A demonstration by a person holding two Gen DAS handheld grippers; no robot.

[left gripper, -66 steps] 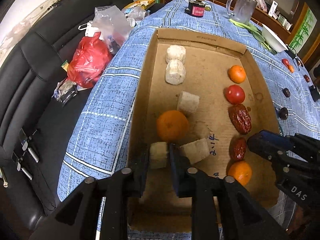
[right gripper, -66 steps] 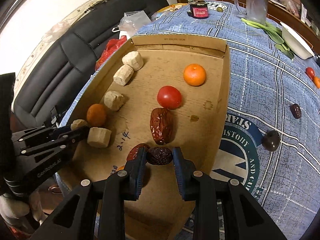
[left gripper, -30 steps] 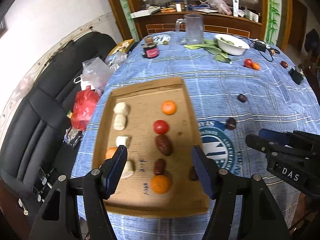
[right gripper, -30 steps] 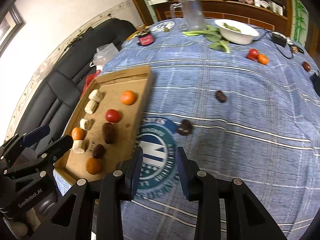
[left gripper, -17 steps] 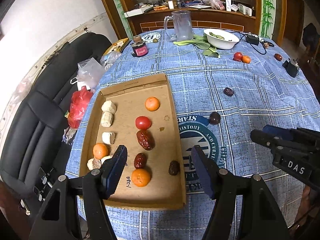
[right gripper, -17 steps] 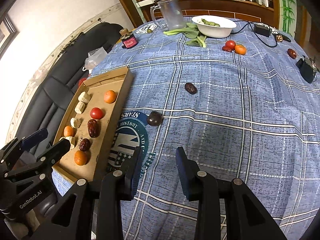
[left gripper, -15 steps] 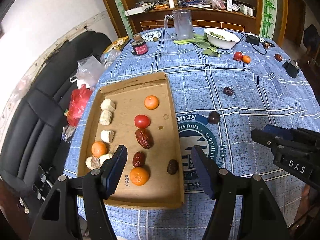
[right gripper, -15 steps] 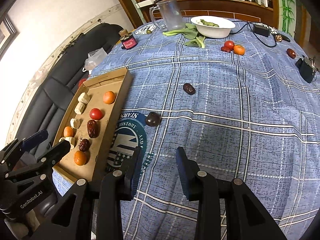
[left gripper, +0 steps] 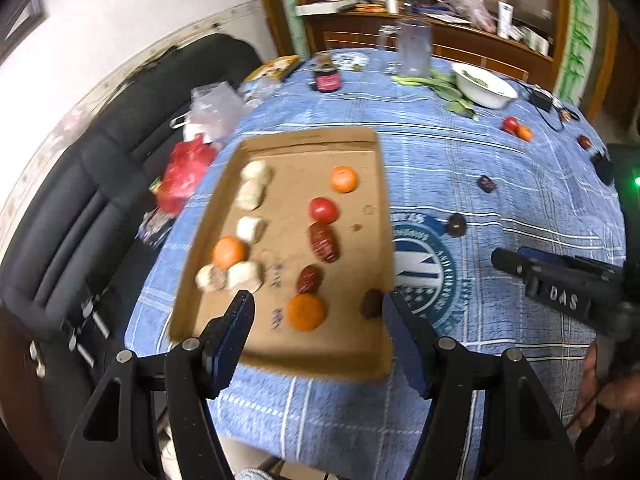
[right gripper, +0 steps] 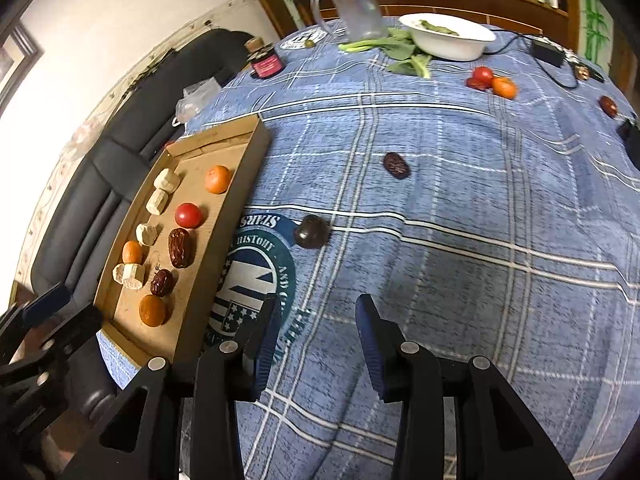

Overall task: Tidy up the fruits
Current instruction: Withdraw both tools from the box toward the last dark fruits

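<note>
A cardboard tray (left gripper: 304, 138) on the blue checked tablecloth holds oranges (left gripper: 306, 312), a tomato (left gripper: 323, 209), red dates (left gripper: 323, 242), a dark date (left gripper: 372, 303) and pale chunks (left gripper: 250, 194). My left gripper (left gripper: 318, 328) hangs open above the tray's near end, holding nothing. Over bare cloth right of the tray (right gripper: 244, 184), my right gripper (right gripper: 318, 320) has its jaws opening with nothing between them. Beyond it lie a dark round fruit (right gripper: 312, 232) and a dark date (right gripper: 396, 165). A tomato (right gripper: 482, 77), an orange (right gripper: 504, 87) and another date (right gripper: 609, 105) lie far right.
At the table's far side stand a white bowl (right gripper: 448, 38) with greens, a glass mug (right gripper: 358, 6) and a small jar (right gripper: 266, 62). A black sofa (left gripper: 80, 200) with a red bag (left gripper: 184, 172) runs along the left. A black device (right gripper: 546, 50) with a cable lies far right.
Both grippers let go of their pieces in the tray and pulled back. The right one has swung right over the cloth, sunk slightly and widened its jaws. The left view has shifted and rolled.
</note>
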